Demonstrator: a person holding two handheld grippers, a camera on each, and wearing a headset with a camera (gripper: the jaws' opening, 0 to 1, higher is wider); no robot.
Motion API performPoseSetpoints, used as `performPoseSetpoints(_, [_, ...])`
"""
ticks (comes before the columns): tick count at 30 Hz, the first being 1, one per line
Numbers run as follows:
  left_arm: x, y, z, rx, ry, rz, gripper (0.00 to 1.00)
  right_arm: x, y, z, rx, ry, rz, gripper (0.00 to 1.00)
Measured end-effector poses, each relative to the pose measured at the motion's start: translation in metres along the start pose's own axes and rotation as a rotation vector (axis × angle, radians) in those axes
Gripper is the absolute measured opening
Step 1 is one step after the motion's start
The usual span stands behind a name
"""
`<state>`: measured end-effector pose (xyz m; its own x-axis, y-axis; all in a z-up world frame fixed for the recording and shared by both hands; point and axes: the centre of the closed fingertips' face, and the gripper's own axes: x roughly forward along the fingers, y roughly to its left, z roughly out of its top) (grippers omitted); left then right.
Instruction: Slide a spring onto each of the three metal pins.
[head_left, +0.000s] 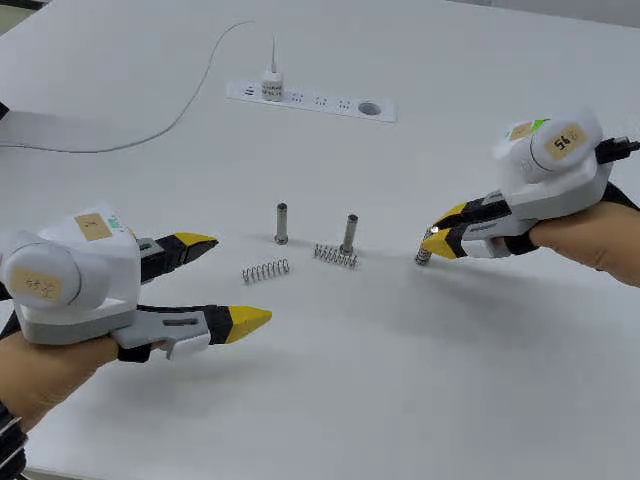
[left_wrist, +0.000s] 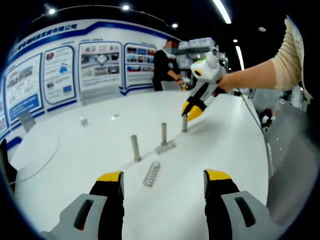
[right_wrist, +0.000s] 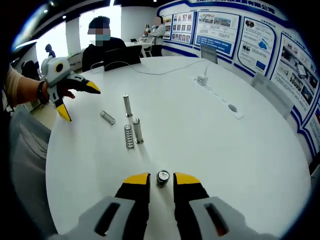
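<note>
A tan sticker (head_left: 565, 141) on the right gripper (head_left: 428, 245) is showing handwritten marks that look like "545", though not surely. Two paler stickers (head_left: 92, 226) on the left gripper (head_left: 243, 279) are bearing faint writing too blurred to read. Wall posters (left_wrist: 60, 75) and a blue banner (left_wrist: 47, 34) are displaying print too small to make out.

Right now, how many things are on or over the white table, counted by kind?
Grey metal pins: 3 (left pin, middle pin, third pin between the right gripper's jaws)
Loose steel coil springs on the white table: 2 (left spring, right spring)
Yellow-tipped grippers: 2 (left gripper open)
White power strip: 1
Total: 8
</note>
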<state>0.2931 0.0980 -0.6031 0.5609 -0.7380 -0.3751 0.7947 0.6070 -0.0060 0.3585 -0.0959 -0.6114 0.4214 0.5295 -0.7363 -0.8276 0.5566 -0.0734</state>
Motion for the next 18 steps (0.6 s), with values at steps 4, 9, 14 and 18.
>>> performPoseSetpoints(4, [0.0,0.0,0.0,0.001,0.0,-0.001,0.65,-0.005,0.001,0.002,-0.008,-0.011,-0.01,0.19])
performPoseSetpoints(9, [0.001,0.0,0.0,0.002,0.001,-0.001,0.65,-0.013,0.003,0.016,-0.024,-0.047,-0.022,0.2])
performPoseSetpoints(14, [0.002,0.0,0.002,0.004,-0.005,-0.004,0.65,-0.014,0.013,0.029,-0.037,-0.077,-0.009,0.2])
performPoseSetpoints(18, [0.002,0.0,0.003,0.006,-0.006,-0.005,0.65,-0.007,0.023,0.035,-0.053,-0.081,0.008,0.2])
